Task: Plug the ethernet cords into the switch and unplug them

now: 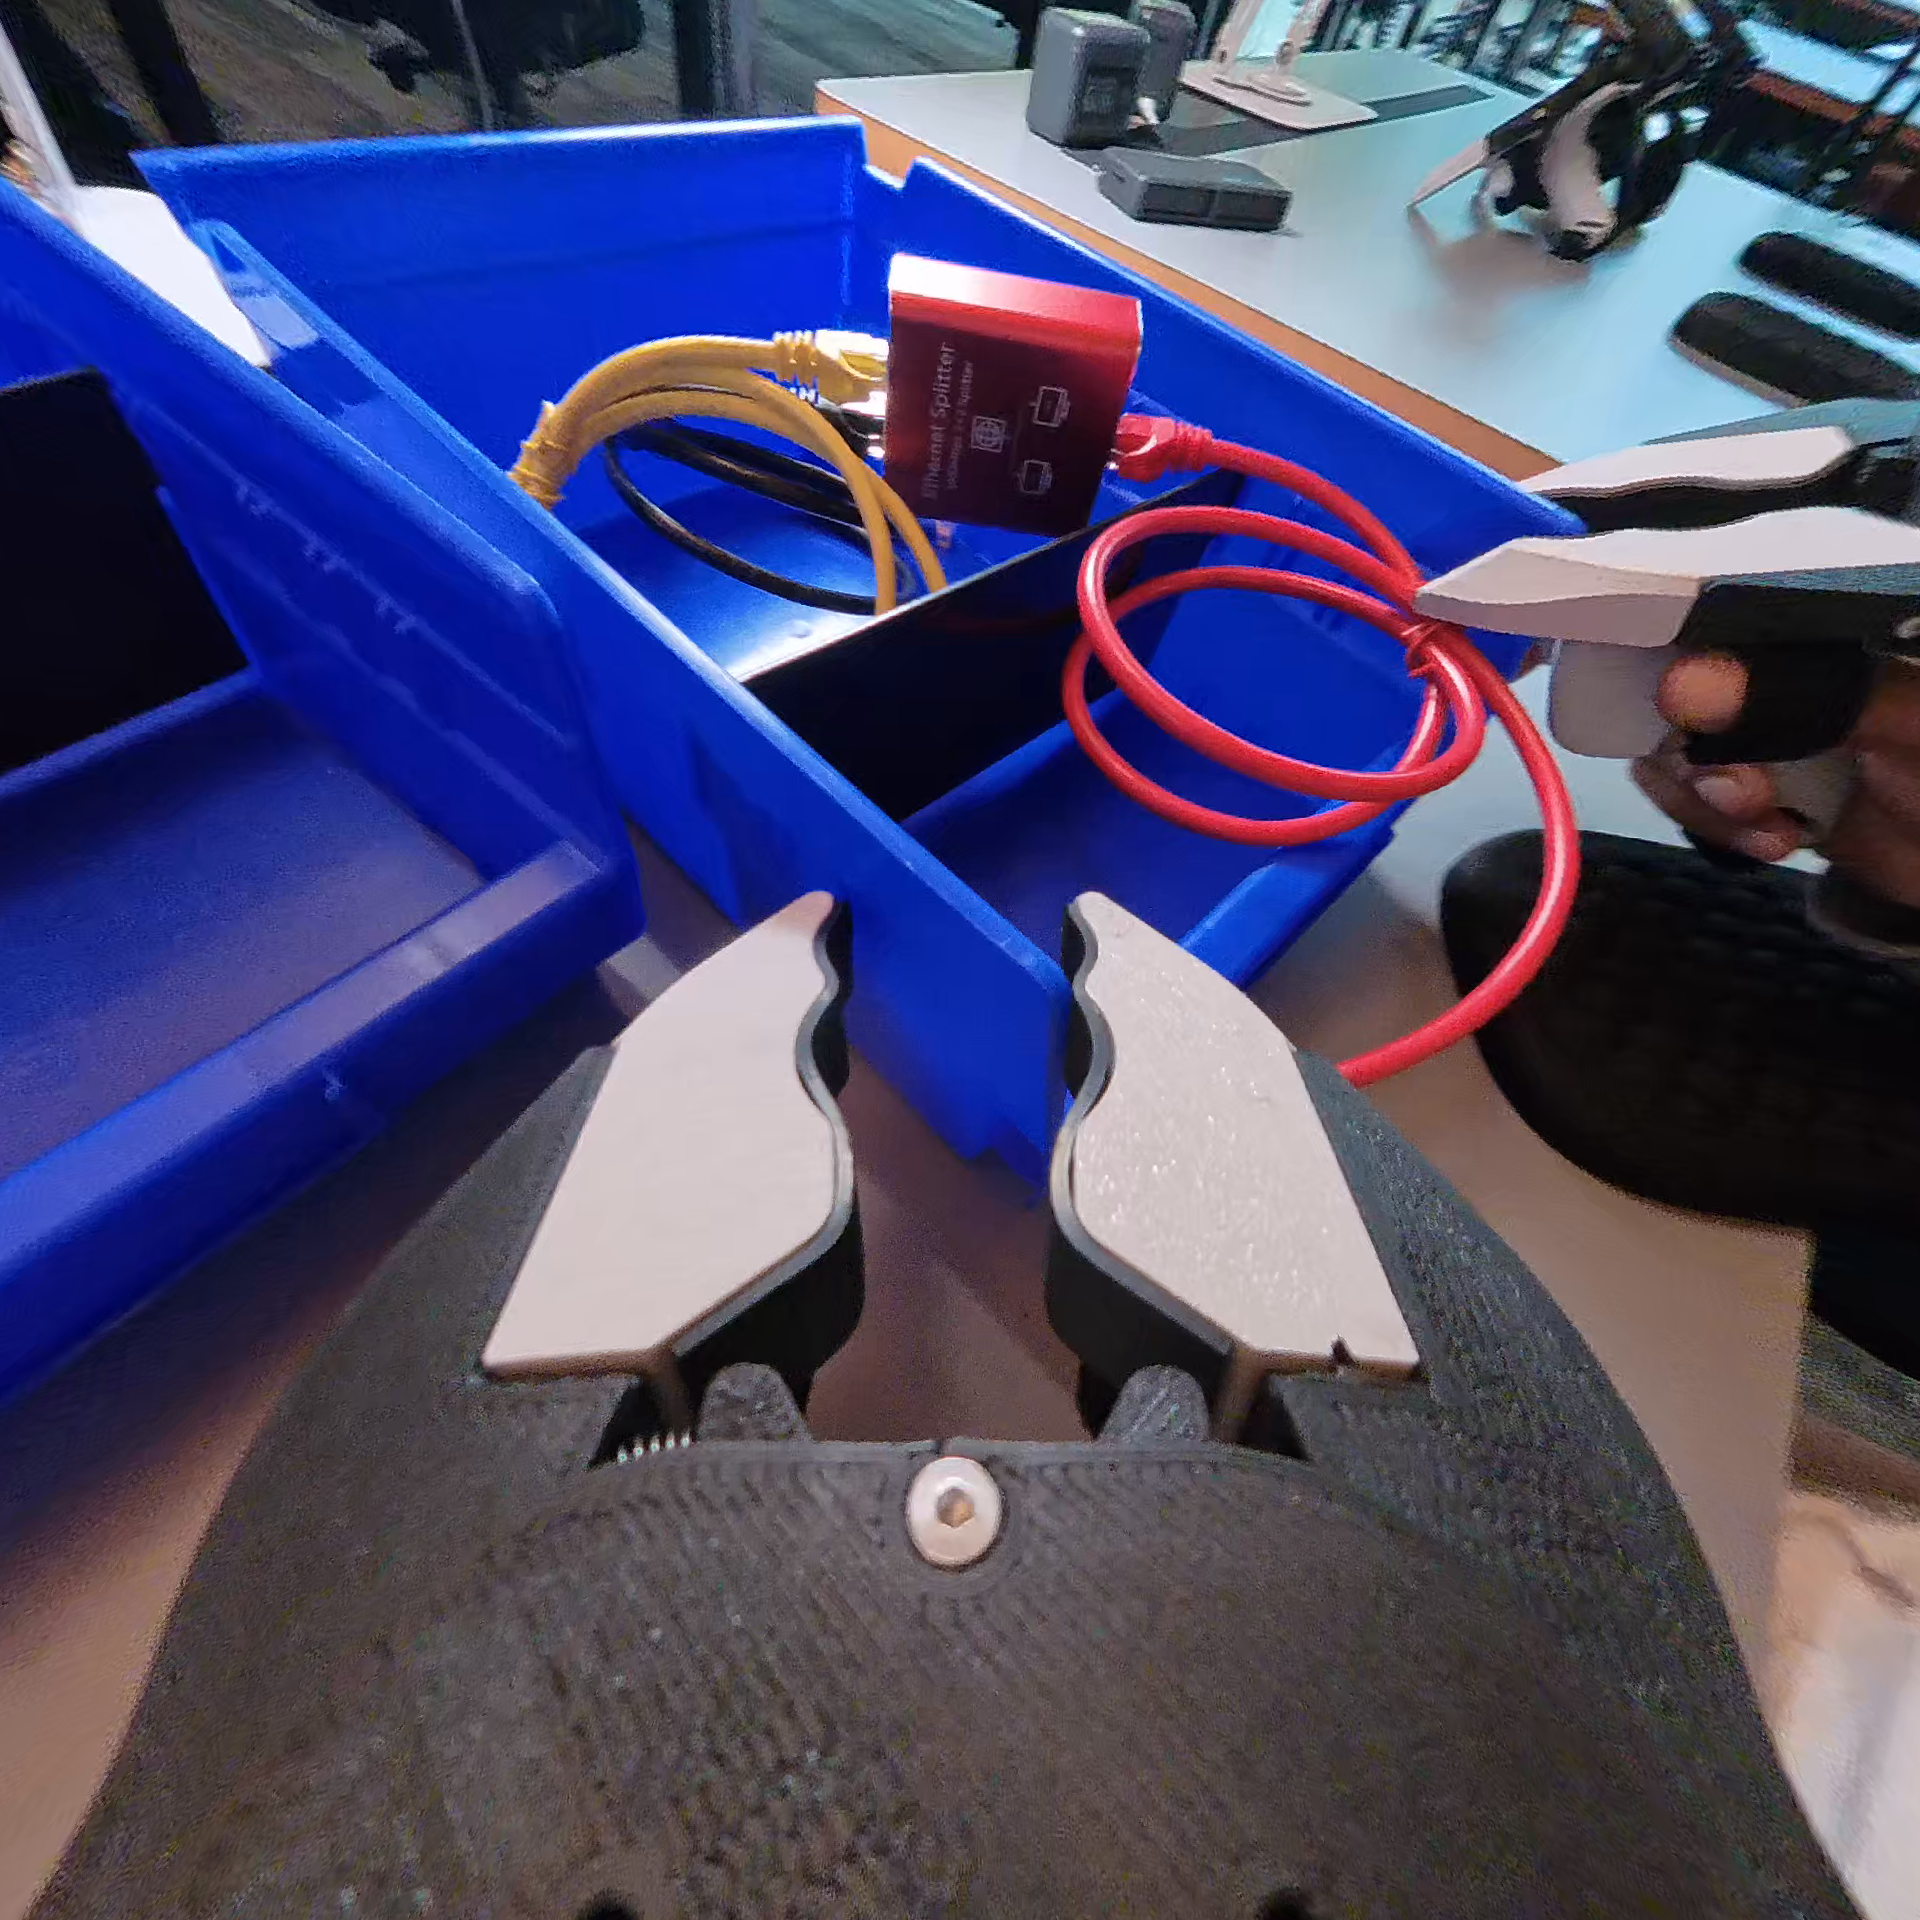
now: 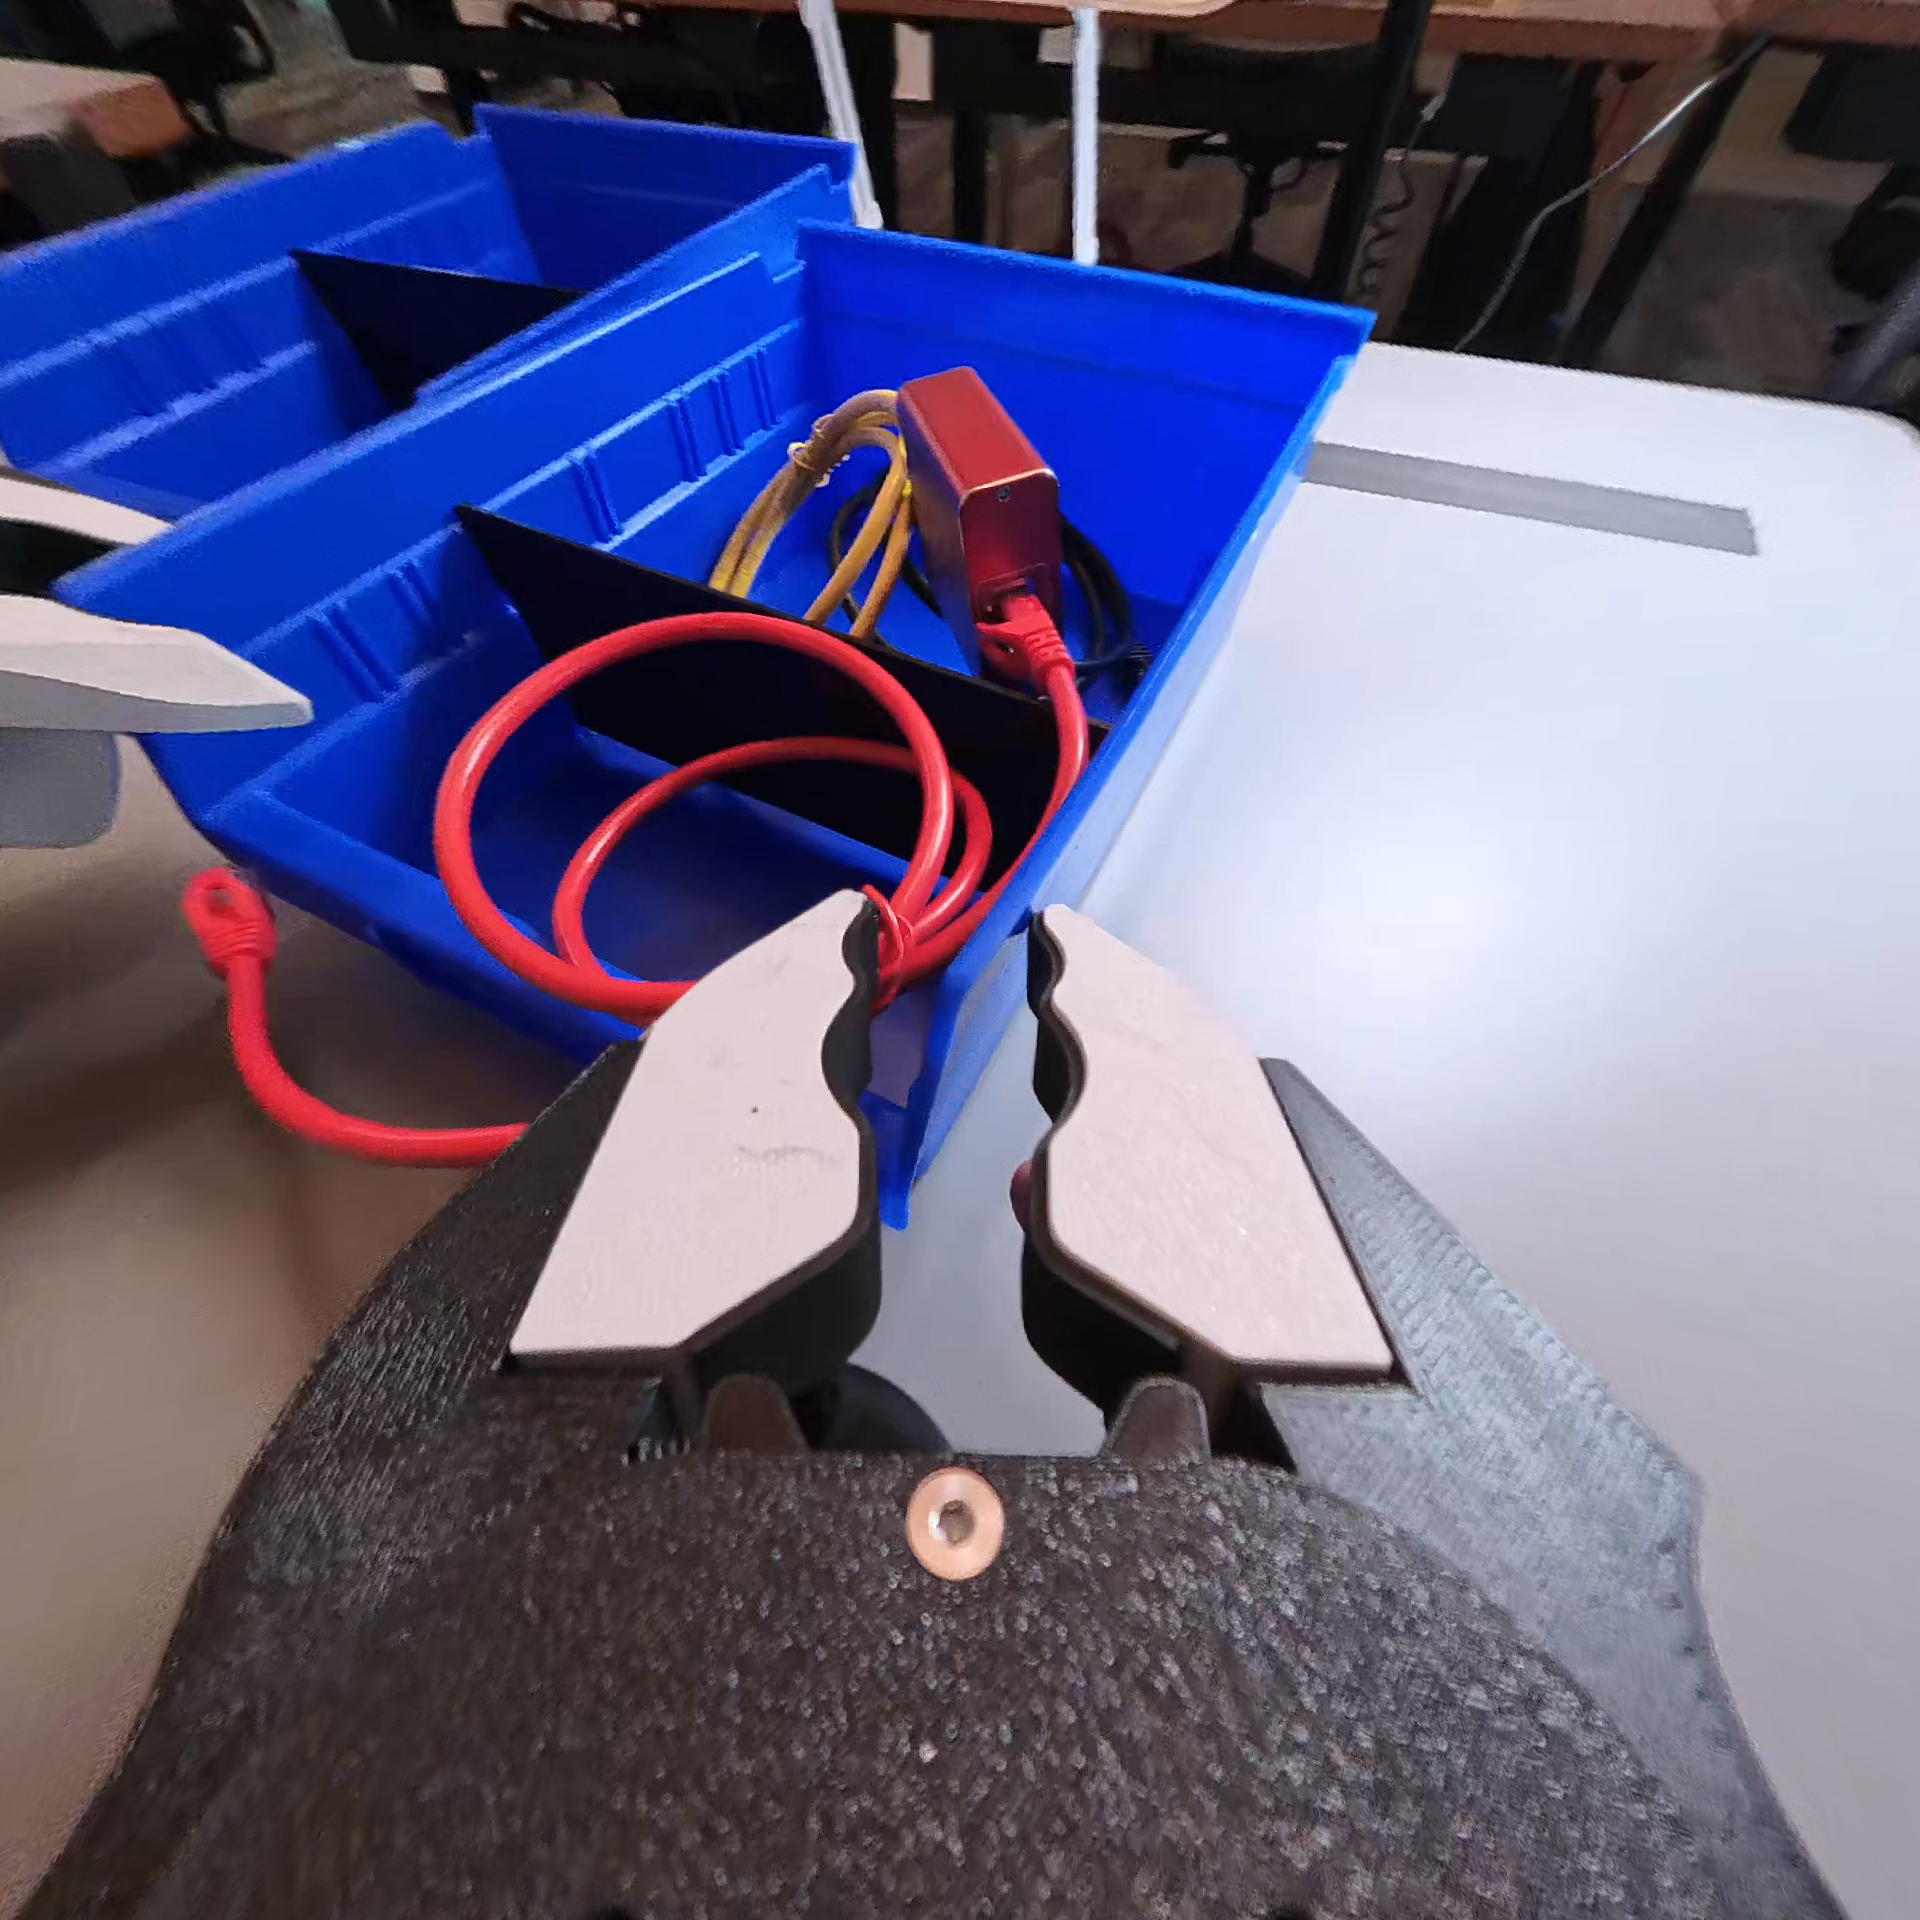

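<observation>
Red switch (image 1: 1006, 395), white printed label on face, leaning in far compartment of blue bin (image 2: 1081, 301). Red cord (image 2: 707, 790) plugged in, coiled near; yellow cord (image 1: 717, 405) plugged too. Left gripper (image 1: 951, 914), right gripper (image 2: 951, 920): both spread apart, empty.

Red cord (image 2: 707, 790) coils fill near compartment; divider (image 2: 790, 686) blocks switch (image 2: 982, 488).
</observation>
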A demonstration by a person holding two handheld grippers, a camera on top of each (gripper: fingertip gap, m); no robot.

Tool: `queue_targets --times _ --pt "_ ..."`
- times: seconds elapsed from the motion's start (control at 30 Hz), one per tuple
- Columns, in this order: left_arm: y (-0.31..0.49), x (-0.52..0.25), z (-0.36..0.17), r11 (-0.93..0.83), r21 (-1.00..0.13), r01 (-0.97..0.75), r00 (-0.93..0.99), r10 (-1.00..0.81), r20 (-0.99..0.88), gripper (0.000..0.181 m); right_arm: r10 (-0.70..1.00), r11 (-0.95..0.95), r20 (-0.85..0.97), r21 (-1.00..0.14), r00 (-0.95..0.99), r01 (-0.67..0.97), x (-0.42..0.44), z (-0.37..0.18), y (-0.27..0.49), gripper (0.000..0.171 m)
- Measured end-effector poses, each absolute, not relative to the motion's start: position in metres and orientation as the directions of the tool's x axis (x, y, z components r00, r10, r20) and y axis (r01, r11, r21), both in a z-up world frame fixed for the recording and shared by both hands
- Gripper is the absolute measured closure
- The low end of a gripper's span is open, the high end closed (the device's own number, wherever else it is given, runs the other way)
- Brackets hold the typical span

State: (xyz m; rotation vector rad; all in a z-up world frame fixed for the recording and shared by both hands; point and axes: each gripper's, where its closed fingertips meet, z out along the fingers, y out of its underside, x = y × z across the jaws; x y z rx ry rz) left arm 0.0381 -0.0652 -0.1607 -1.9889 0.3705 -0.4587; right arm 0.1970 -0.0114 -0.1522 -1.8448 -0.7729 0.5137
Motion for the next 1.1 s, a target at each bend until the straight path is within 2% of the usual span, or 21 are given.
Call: queue_targets --times 0.13,0.17,0.23,0.37,0.47,0.67,0.9,1.1 --pt "-0.058 0.037 -0.160 -0.373 -0.919 -0.127 0.926 -0.377 0.025 0.151 0.661 -0.204 0.113 -0.924 0.742 0.322 0.204 -0.151 -0.008 0.153" --pt "-0.058 0.038 -0.161 -0.363 -0.921 -0.141 0.931 -0.365 0.001 0.154 0.629 -0.188 0.150 -0.923 0.763 0.337 0.209 -0.150 -0.006 0.162" --pt "-0.059 0.043 -0.158 -0.348 -0.924 -0.156 0.928 -0.372 -0.017 0.156 0.605 -0.135 0.238 -0.910 0.760 0.393 0.216 -0.146 -0.009 0.163" --pt "-0.062 0.055 -0.140 -0.310 -0.940 -0.140 0.914 -0.406 -0.002 0.158 0.567 -0.087 0.275 -0.917 0.776 0.389 0.230 -0.125 -0.021 0.164" --pt "-0.062 0.061 -0.119 -0.229 -0.944 -0.236 0.901 -0.415 -0.124 0.166 0.526 -0.046 0.303 -0.923 0.795 0.382 0.240 -0.099 -0.026 0.164" --pt "-0.065 0.058 -0.062 -0.105 -0.972 -0.211 0.903 -0.401 -0.153 0.167 0.479 0.113 0.363 -0.929 0.800 0.353 0.238 -0.030 -0.040 0.164" --pt "-0.098 -0.026 0.021 0.023 -0.977 -0.213 0.960 -0.183 -0.213 0.169 0.568 0.305 0.356 -0.928 0.742 0.212 0.150 0.042 -0.053 0.162" --pt "-0.154 -0.139 0.050 0.053 -0.984 -0.173 0.983 0.073 -0.169 0.171 0.706 0.356 0.331 -0.930 0.626 0.089 0.025 0.061 -0.073 0.161"
